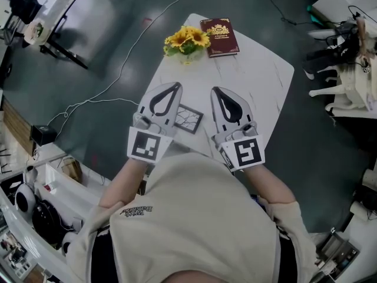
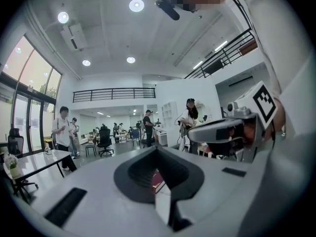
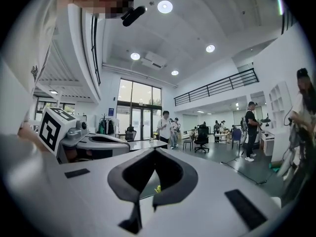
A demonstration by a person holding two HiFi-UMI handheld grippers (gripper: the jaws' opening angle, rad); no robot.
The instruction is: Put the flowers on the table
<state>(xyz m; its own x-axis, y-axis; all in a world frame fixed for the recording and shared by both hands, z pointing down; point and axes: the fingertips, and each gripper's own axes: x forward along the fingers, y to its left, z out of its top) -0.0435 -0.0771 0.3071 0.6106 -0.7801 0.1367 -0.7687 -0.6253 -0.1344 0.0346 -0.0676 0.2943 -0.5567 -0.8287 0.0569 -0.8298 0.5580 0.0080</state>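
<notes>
The white table [image 1: 259, 81] bears flowers [image 1: 187, 41], a red book [image 1: 220, 37] and a dark patterned tile [image 1: 188, 120].

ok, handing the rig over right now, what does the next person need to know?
Left claw: shut, empty, over the near part of the white table.
Right claw: shut, empty, beside it.
Sunflowers: standing at the table's far end, next to the red book.
Done: they look already set on the table.
Left: probably nothing; confirm before moving on.
</notes>
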